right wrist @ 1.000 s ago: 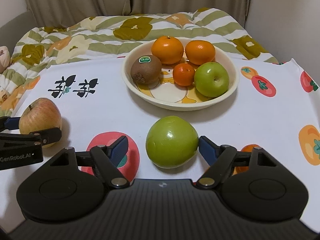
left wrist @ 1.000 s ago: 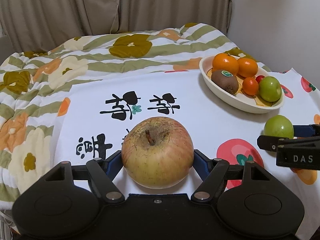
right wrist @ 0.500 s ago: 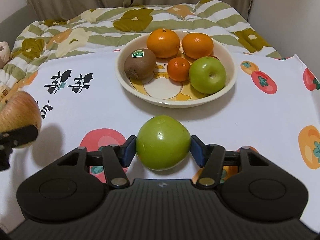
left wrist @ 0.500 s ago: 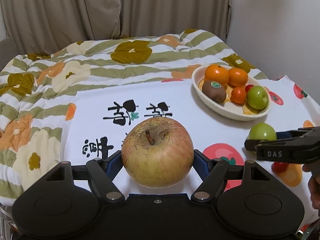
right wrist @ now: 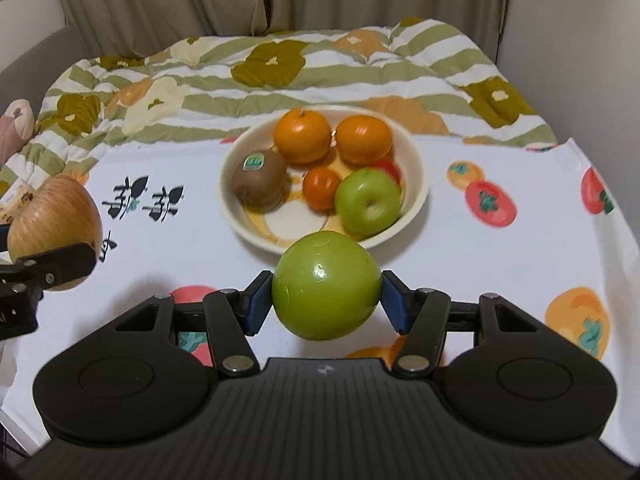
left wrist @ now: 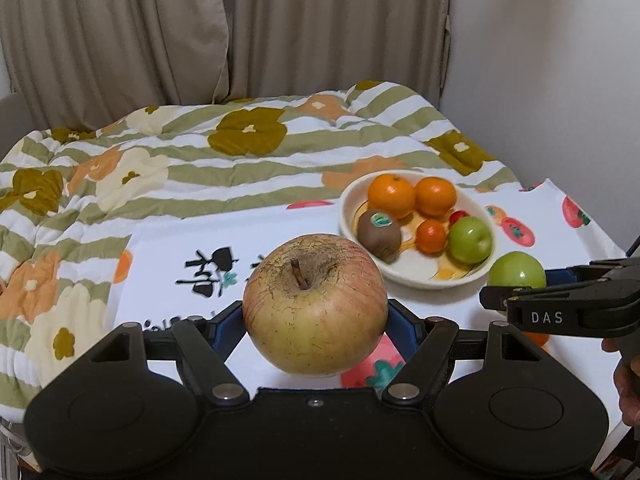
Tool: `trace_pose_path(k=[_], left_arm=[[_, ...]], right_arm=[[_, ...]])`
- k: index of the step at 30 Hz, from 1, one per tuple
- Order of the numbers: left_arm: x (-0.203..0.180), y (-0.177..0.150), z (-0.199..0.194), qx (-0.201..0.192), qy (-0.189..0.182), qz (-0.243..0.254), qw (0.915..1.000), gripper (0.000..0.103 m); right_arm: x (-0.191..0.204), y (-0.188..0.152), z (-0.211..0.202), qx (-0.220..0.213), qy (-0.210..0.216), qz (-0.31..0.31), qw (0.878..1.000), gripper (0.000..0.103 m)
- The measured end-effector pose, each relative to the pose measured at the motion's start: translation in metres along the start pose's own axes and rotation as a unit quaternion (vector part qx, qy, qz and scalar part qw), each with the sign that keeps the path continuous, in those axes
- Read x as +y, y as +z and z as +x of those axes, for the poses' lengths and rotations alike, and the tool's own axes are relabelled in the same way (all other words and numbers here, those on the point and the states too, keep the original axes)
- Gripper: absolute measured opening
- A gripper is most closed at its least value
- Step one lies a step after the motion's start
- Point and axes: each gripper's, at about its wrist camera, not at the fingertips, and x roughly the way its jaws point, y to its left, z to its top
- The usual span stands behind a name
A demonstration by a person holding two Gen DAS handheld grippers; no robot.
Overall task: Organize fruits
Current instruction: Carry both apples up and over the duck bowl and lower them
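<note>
place: home bedroom | evidence: floral quilt [left wrist: 224, 160], curtains [left wrist: 280, 28]

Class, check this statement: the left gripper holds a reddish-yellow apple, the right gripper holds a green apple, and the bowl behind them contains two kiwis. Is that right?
Not quite. The bowl contains one kiwi, as the right wrist view shows. The rest stands: the left gripper holds the reddish-yellow apple and the right gripper holds the green apple.
</note>
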Motion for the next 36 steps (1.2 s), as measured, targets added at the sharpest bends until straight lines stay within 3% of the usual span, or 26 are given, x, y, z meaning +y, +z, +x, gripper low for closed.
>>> trace_pose_path(k=[13,26,36], left_arm=[[-0.049,0.032,0.017,-0.007,-0.009,0.009,0.9999,0.077],[-0.086,0.045,0.071,0.022,-0.003,0.01,0.9997,0.077],[-0.104,0.047,0.103,0.044,0.016,0.019,0.9987,0.077]], right_arm=[[-0.043,0.05,-0.013,-0.035,0.009,-0.022,0.999,0.072],[-0.072,0.087,0.025,-0.033,0.038,-0.051,0.997,0.072],[-0.081,0.095,0.051,-0.022,0.06,-0.074,0.995,0.072]])
